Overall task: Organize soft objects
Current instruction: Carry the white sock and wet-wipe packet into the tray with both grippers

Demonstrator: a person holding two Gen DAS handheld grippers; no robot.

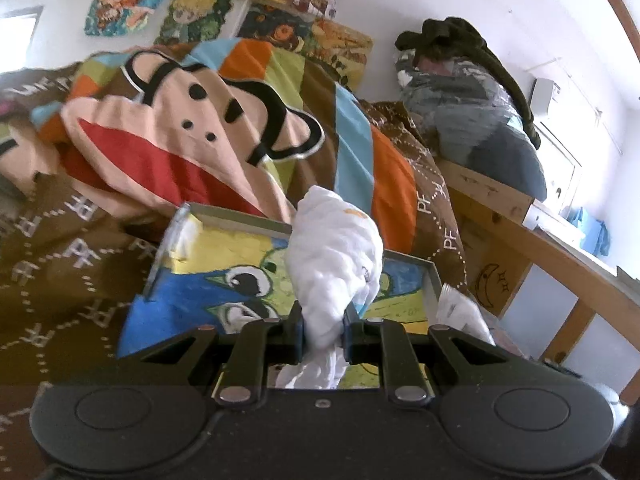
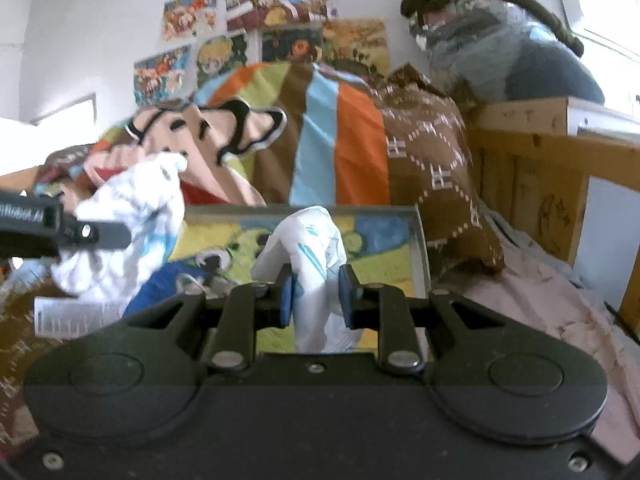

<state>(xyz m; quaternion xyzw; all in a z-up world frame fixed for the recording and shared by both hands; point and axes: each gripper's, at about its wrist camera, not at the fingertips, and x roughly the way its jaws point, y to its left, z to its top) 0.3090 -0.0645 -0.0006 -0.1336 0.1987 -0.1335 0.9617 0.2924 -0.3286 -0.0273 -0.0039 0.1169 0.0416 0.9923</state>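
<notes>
Two handheld grippers hover over a cluttered bed, each clamped on part of a crumpled white cloth. The left gripper pinches a thick bunched wad of white cloth that rises up between its blue pads. The right gripper is closed on another narrow fold of white cloth with pale blue marks; whether both folds belong to one garment cannot be told. Below and just beyond them lies a framed cartoon picture on a brown patterned duvet, with a monkey-face blanket heaped further back and a wooden bed frame to the right. Both tools point only slightly downward, roughly side by side, the left one seen at the left edge of the right camera's view. The risks look real: loose fabric hanging beneath could drag or catch on the raised frame edge, and a grip on a bunched wad may slip if the hands pull apart unevenly, dropping one end. The frames are blurred, so a quick sweep could also snag the duvet
</notes>
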